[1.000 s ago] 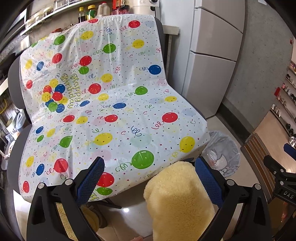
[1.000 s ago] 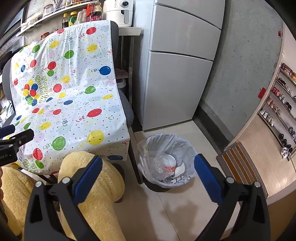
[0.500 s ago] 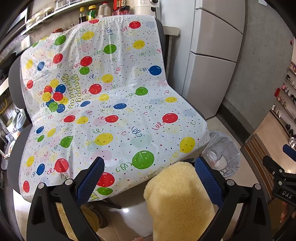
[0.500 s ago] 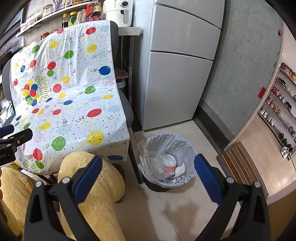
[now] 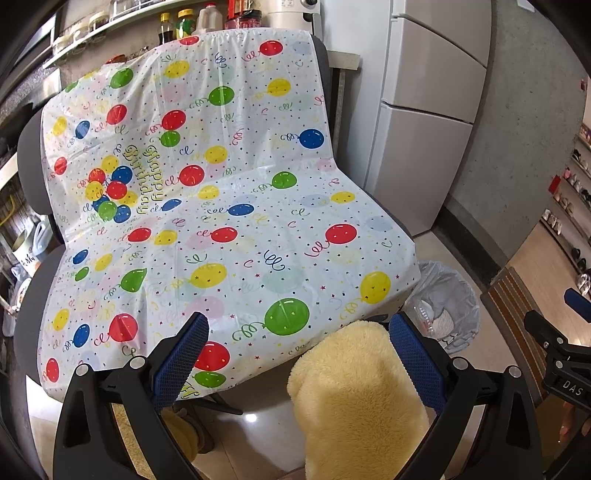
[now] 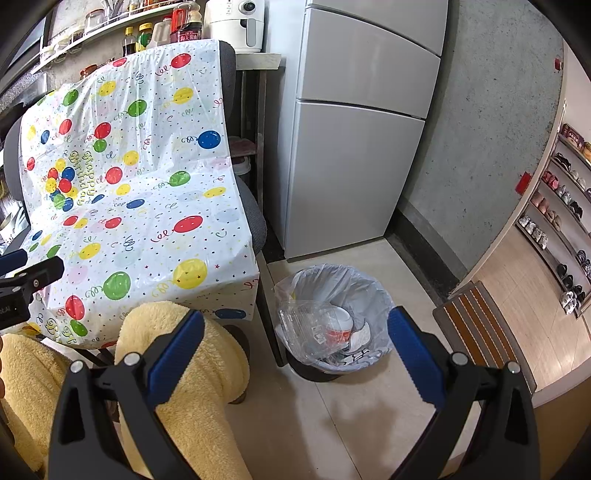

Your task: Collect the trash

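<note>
Room: kitchen corner, tiled floor, fridge upper centre of your right view, shelf of bottles along the top left.
Surface: balloon-print plastic sheet draped over chairs, fills the middle of your left view; nothing lies on it that I can see.
Trash bin: lined bin on the floor, lower centre of the right view, just beside the sheet's corner; clear plastic container and cup-like litter already inside.
Left gripper: fingers spread wide, holding nothing.
Right gripper: fingers spread wide, empty, bin between them in frame.
Progress: looks nearly done or done; no loose trash visible left for you to pick.
Room to move: your yellow fleece knees crowd the lower frame; sheet edge and chair leg sit close left of the bin; open floor to the right, up to the striped mat.
</note>
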